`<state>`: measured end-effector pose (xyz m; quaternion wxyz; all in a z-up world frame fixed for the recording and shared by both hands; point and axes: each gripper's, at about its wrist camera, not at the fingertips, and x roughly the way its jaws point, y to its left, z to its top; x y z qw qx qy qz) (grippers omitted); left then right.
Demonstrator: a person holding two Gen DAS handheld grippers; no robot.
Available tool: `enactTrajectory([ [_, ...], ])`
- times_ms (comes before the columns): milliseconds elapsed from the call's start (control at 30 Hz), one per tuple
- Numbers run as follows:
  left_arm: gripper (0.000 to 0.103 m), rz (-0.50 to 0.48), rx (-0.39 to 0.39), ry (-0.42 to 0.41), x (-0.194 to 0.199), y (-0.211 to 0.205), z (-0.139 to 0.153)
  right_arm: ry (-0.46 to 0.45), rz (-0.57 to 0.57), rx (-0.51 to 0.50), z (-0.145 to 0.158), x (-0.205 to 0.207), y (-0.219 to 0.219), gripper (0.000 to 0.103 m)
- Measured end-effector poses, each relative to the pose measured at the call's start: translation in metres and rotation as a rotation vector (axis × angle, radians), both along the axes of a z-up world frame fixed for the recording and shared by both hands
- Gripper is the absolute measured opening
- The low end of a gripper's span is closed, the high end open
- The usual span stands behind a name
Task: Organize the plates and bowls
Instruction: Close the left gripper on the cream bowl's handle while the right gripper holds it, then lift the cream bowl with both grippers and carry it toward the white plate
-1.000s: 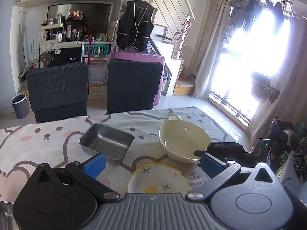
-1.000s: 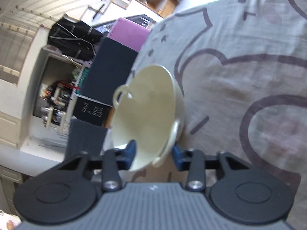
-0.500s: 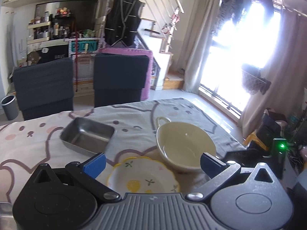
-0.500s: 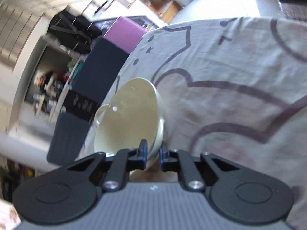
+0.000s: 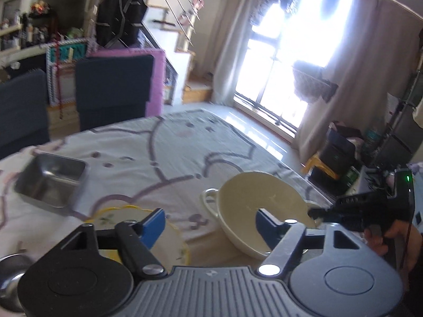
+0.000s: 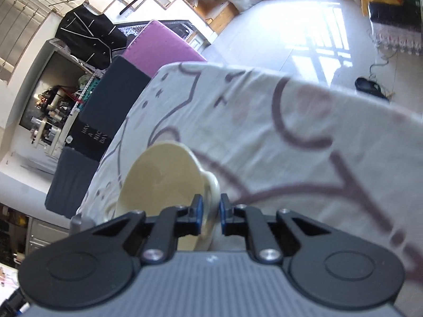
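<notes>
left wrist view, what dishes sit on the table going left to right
steel tray → yellow-rimmed floral plate → cream bowl, its far-right rim pinched by the right gripper

Tilted cream bowl (image 5: 260, 203) beside floral plate (image 5: 169, 245)

Each gripper is built on a ribbed grey base plate flanked by two black round discs, from which black angled linkage arms fastened with silver screws run forward to blue pads. The left gripper (image 5: 210, 224) and the right gripper (image 6: 210, 212) are made alike in these parts. On the right gripper as seen from the left wrist view, a black body with a small green light is carried, and a dark sleeve (image 5: 415, 272) is worn at the hand (image 5: 383, 240) behind it.
</notes>
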<state>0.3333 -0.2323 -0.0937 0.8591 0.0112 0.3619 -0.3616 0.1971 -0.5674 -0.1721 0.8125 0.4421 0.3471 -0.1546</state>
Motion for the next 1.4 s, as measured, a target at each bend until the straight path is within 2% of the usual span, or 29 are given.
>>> enactTrajectory([
  [100, 0.063, -0.01, -0.001, 0.059, 0.014, -0.019, -0.014, 0.003, 0.009, -0.02, 0.001, 0.01, -0.012, 0.016],
  [233, 0.058, 0.012, -0.021, 0.16, 0.03, -0.034, -0.036, 0.02, 0.026, -0.074, 0.004, 0.041, -0.013, 0.019],
  [367, 0.055, 0.049, -0.014, 0.261, 0.046, -0.049, -0.059, 0.056, 0.144, -0.123, 0.007, 0.061, -0.017, 0.022],
  [600, 0.047, 0.056, 0.012, 0.297, 0.06, -0.073, -0.075, 0.096, 0.327, -0.207, 0.012, 0.08, -0.019, 0.028],
  [800, 0.031, 0.074, 0.021, 0.341, 0.068, -0.081, -0.083, 0.163, 0.432, -0.263, 0.008, 0.11, -0.016, 0.031],
  [867, 0.027, 0.079, 0.028, 0.348, 0.068, -0.081, -0.084, 0.177, 0.459, -0.265, 0.004, 0.116, -0.017, 0.031],
  [967, 0.027, 0.086, 0.013, 0.373, 0.072, -0.081, -0.087, 0.208, 0.503, -0.247, -0.003, 0.123, -0.018, 0.031],
  [1133, 0.026, 0.108, -0.007, 0.419, 0.077, -0.083, -0.096, 0.203, 0.499, -0.226, -0.006, 0.127, -0.02, 0.028],
  [1400, 0.026, 0.119, 0.007, 0.4, 0.072, -0.082, -0.094, 0.198, 0.466, -0.267, -0.001, 0.119, -0.009, 0.028],
])
